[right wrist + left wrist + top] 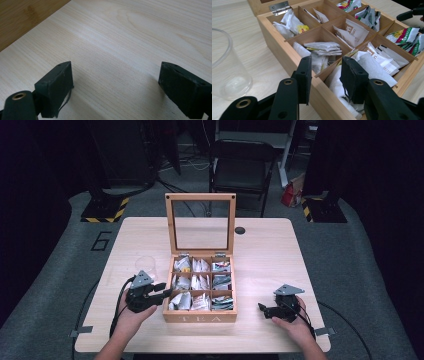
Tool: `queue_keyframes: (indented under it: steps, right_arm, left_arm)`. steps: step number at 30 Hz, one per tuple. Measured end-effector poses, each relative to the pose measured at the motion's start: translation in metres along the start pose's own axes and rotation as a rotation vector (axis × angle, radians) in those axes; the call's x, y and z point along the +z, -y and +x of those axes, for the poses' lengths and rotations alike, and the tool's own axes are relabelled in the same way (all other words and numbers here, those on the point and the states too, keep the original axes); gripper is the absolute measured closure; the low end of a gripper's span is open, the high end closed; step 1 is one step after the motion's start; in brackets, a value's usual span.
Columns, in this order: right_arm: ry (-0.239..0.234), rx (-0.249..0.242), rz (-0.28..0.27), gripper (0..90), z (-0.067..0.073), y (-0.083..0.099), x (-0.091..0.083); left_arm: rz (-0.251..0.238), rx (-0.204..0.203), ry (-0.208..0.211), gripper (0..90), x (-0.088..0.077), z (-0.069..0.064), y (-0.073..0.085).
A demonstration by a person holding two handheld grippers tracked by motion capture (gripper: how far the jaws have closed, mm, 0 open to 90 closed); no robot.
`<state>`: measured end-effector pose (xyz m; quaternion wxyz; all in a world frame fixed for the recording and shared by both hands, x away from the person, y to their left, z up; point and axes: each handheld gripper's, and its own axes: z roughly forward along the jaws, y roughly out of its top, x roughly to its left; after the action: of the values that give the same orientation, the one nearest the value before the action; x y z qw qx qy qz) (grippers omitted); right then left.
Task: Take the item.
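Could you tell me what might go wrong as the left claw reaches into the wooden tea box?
1. The left claw straddles the near wall of the open wooden tea box, one jaw outside; closing could pinch wood rather than a sachet.
2. The white paper tea sachets lie loosely overlapped, so several might lift together.
3. The clear plastic cup stands close beside that claw; a sideways swing could tip it.

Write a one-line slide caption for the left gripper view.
Open black jaws straddle the wall of a nine-compartment wooden tea box of paper tea sachets, beside a clear plastic cup.
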<state>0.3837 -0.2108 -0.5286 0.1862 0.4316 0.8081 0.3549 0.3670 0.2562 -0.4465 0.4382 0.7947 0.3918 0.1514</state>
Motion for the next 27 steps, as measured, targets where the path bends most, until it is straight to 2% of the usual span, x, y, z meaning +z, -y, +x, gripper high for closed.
queue_keyframes:
  steps: [7,9,19,20,27]
  right_arm:
    - [-0.003,-0.002,0.003,11.6,0.000,0.000,0.000]
    - [-0.002,0.000,0.002,11.6,0.000,0.000,0.000]
    - [-0.001,0.001,0.000,11.4,0.000,0.000,0.000]
    - [0.000,-0.001,-0.001,11.4,0.000,0.000,0.000]
    - [0.000,0.000,-0.001,11.4,0.000,0.000,0.000]
  left_arm:
    - [-0.004,0.011,0.020,61.9,0.006,-0.005,-0.003]
    - [0.002,0.025,0.029,62.7,0.008,-0.007,-0.004]
    - [-0.004,0.024,0.052,64.3,0.017,-0.013,-0.006]
    - [0.005,0.023,0.063,64.3,0.017,-0.013,-0.007]
    - [0.012,0.029,0.074,66.7,0.023,-0.016,-0.008]
